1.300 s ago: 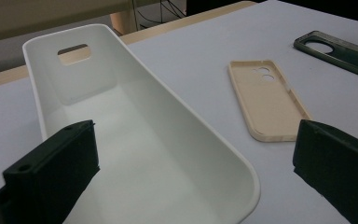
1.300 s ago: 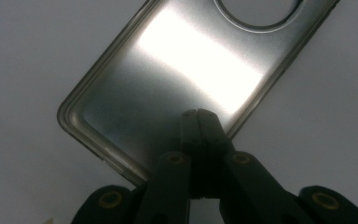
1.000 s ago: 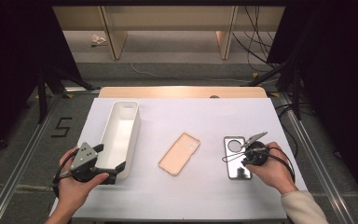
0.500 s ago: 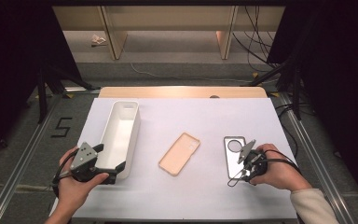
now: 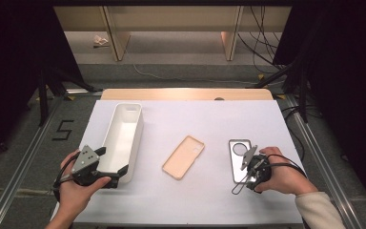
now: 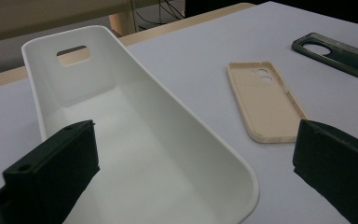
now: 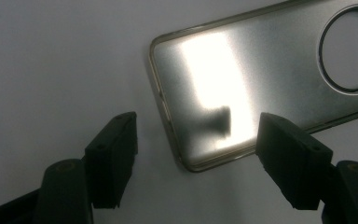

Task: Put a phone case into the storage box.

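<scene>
A long white bin [image 5: 124, 136] lies at the left of the white table. My left gripper [image 5: 113, 161] is open at its near end; in the left gripper view [image 6: 196, 140] one jaw hangs over the bin's inside [image 6: 135, 135] and the other over the table beside it. A beige phone case [image 5: 183, 157] [image 6: 265, 100] lies hollow side up in the middle. A dark phone case [image 5: 238, 151] [image 6: 340, 53] lies to the right. My right gripper [image 5: 242, 172] [image 7: 196, 128] is open, its jaws just having been opening, with the dark case's [image 7: 242, 70] near corner between them, untouched.
The white table top [image 5: 195, 114] ends in a wooden strip at the far side. Metal rails run along both sides on the floor. Dark stands and cables stand beyond the table's far corners.
The right hand has drawn slightly toward the near end of the dark case and its jaws have spread from nearly shut to wide. The left hand and the bin have stayed put.
</scene>
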{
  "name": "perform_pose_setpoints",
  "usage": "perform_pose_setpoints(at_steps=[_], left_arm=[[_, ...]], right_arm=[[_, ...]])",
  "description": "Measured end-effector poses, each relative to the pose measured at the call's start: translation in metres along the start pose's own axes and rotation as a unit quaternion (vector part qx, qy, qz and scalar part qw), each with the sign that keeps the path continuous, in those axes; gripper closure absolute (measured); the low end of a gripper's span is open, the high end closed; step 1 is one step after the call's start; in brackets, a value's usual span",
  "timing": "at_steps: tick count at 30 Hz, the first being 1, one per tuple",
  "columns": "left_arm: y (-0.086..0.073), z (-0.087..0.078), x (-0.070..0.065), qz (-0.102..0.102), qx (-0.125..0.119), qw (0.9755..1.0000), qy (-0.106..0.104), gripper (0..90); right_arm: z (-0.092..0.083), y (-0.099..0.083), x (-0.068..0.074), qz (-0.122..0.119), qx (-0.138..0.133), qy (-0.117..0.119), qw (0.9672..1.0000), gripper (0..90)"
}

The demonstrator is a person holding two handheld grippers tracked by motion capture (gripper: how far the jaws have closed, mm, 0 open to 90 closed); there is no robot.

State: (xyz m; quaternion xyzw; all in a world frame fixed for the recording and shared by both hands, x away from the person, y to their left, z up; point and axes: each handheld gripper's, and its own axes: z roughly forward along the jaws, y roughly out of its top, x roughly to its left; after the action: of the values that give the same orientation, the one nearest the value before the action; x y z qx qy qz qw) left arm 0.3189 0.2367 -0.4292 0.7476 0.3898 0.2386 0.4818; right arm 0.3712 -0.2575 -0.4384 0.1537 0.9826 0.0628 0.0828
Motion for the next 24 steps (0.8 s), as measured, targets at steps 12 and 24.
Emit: perform_pose_setpoints(at_steps=[12,24], left_arm=[[-0.0008,-0.0006,0.0008,-0.002,-0.001,1.0,0.0,0.0],[-0.0002,-0.0015,-0.0003,0.001,-0.002,1.0,0.001,0.0]], right_arm=[[-0.0001,0.0027,-0.0012,-0.003,-0.002,0.003,1.0,28.8],[0.0039,0.0058,0.0007,-0.022,0.005,0.004,0.9997,29.6]])
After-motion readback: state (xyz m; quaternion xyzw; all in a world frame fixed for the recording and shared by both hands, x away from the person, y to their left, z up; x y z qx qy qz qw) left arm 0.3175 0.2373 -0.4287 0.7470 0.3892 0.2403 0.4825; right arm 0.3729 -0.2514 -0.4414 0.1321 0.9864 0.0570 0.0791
